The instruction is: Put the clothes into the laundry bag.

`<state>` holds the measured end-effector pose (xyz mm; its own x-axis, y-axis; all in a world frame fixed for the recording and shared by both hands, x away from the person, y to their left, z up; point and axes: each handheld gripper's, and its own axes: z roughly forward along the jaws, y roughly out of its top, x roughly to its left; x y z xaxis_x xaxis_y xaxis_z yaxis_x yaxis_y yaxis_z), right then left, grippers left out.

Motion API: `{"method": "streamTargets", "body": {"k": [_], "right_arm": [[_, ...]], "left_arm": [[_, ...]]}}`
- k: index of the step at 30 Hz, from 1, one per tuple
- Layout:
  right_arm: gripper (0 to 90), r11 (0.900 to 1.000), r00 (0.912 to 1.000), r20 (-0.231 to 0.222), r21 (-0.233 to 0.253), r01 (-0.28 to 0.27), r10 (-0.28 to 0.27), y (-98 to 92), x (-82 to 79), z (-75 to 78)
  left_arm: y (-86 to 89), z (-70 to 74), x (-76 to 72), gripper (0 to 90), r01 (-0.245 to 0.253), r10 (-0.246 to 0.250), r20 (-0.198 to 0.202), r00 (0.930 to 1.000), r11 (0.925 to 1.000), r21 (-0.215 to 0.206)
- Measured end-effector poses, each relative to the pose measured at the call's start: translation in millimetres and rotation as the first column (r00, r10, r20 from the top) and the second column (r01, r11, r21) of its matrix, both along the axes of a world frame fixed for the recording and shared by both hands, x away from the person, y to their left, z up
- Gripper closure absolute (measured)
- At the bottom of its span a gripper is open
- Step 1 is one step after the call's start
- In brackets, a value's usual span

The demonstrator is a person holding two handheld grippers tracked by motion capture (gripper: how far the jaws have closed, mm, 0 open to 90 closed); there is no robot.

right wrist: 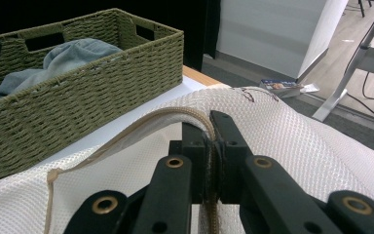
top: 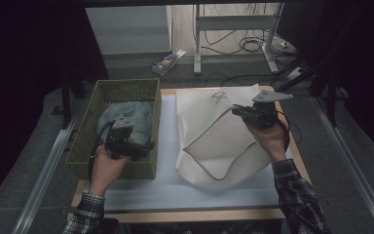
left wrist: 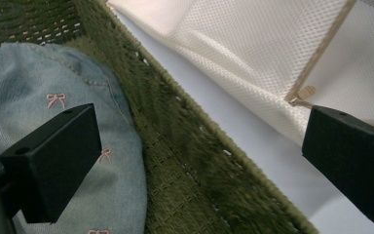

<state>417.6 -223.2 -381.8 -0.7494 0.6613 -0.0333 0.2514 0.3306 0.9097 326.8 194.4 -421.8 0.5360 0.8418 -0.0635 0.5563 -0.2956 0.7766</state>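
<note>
At a white-topped table (top: 165, 187), a person works two hand-held grippers over a load of laundry: the right gripper (right wrist: 210, 141) has its jaws pinched shut on the tan zipper edge (right wrist: 141, 126) of a cream mesh laundry bag (top: 214, 141), lifting that edge so the mouth of the bag gapes toward the green woven basket (top: 85, 139) on the left. The left gripper (top: 148, 145) hangs over the basket's near right corner with its jaws spread wide and nothing between them, one jaw above the pale denim garment (left wrist: 39, 87), stitched with small pink bows, that lies heaped inside the basket, the other out past the basket's rim toward the bag. The step in hand looks like holding the bag open while the free gripper goes for the clothing; the next move would seem to call for lowering the open jaws onto a fold of the denim, closing on it, and carrying it up over the basket wall and across the strip of bare tabletop into the bag's mouth. The basket's woven rim (left wrist: 185, 122) stands between garment and bag, so the lift must clear it; the bare strip between them gives room, though the bag's far end reaches the table's back edge.
</note>
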Motion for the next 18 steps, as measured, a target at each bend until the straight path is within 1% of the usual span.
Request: {"method": "streamTargets", "body": {"k": [7, 9, 12, 18], "right_arm": [[84.4, 1.000, 1.0000, 0.000, 0.003, 0.001, -0.001, 0.1, 0.1, 0.0], [84.4, 1.000, 1.0000, 0.000, 0.004, 0.002, -0.002, 0.0, 0.1, 0.0], [84.4, 1.000, 1.0000, -0.002, 0.009, 0.003, -0.003, -0.3, 0.5, 0.0], [84.5, 1.000, 1.0000, -0.003, 0.010, 0.002, -0.002, -0.3, 0.8, 0.3]], "left_arm": [[5.0, -1.3, 10.6, 1.1, -0.012, 0.012, -0.014, 0.9998, 0.9999, 0.010], [7.0, -2.1, 14.1, 1.1, -0.017, 0.017, -0.024, 0.9996, 0.9999, 0.001], [11.0, -3.6, 20.5, 1.7, -0.020, 0.018, -0.043, 0.9989, 0.9994, -0.028], [15.9, -4.2, 27.3, 1.5, -0.041, 0.039, -0.044, 0.9982, 0.9988, -0.029]]}}
